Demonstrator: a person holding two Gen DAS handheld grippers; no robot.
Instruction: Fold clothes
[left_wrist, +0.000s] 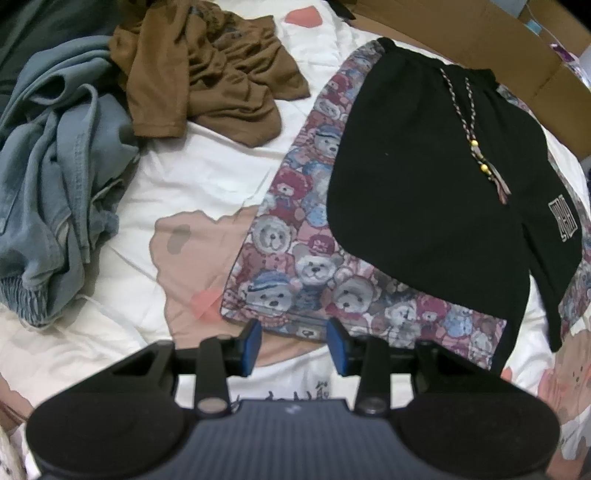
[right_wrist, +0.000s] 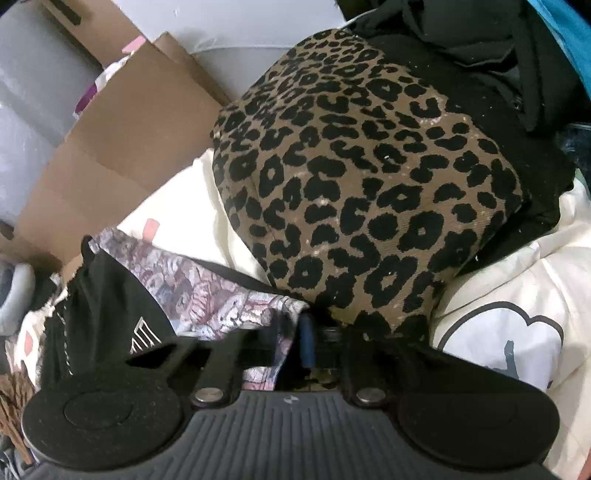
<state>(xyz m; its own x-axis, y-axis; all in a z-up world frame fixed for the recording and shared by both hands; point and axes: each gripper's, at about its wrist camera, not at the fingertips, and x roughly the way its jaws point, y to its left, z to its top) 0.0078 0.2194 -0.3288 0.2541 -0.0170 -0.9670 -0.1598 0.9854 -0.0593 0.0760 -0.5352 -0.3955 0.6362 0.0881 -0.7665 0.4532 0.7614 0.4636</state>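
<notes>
Shorts (left_wrist: 424, 184) in black, with bear-print side panels and a beaded drawstring, lie flat on the cartoon-print bedspread (left_wrist: 192, 184), toward its right edge beside the cardboard boxes (left_wrist: 461, 29). The left gripper (left_wrist: 294, 341) hovers at the near hem, jaws spread and empty. The right gripper (right_wrist: 308, 341) has its jaws pressed together, pinching the bear-print edge below a leopard-print cushion (right_wrist: 362, 177). The step looks like gripping both sides for the first fold; next the left must close on the hem.
</notes>
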